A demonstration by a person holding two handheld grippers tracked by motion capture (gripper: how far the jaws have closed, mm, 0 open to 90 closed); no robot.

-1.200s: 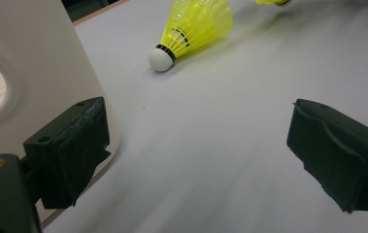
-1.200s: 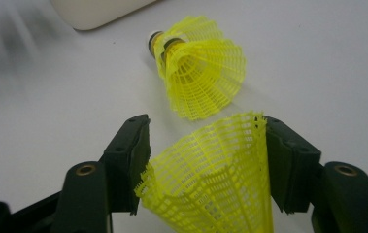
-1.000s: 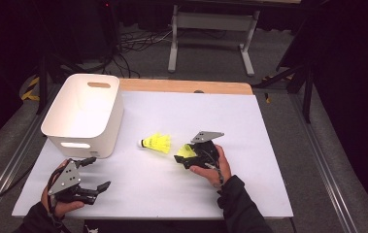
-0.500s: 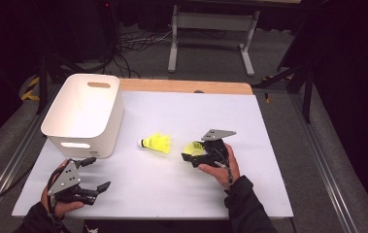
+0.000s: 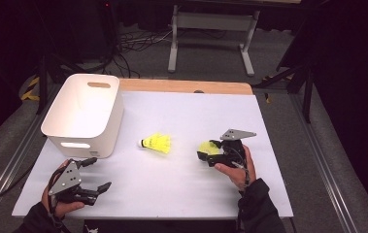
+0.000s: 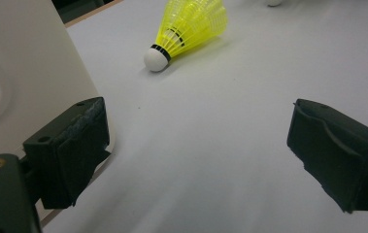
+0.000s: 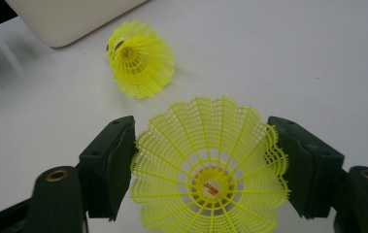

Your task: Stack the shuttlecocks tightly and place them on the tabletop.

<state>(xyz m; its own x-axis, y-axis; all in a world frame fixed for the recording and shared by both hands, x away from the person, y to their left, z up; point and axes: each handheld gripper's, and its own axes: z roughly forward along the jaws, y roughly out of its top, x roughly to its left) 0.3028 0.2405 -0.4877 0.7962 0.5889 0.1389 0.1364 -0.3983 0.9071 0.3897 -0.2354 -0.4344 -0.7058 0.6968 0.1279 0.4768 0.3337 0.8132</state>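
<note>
Two shuttlecocks lie mid-worktop. Your right gripper (image 7: pixel 206 165) has just been opening, its fingers (image 7: pixel 108 165) released around the nearer shuttlecock (image 7: pixel 209 170). Your left gripper (image 6: pixel 196 160) gapes empty by the near-left corner.

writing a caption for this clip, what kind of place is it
Probably a lab or studio set up for recording handling work: a white-covered table lit against a dark room, loose cables on the floor behind it, and a metal stand at the back.

Black tongs (image 5: pixel 209 151) (image 5: pixel 98 174) carry grey three-cornered plates (screw holes mark the jaw blocks); the person wears dark sleeves.
</note>
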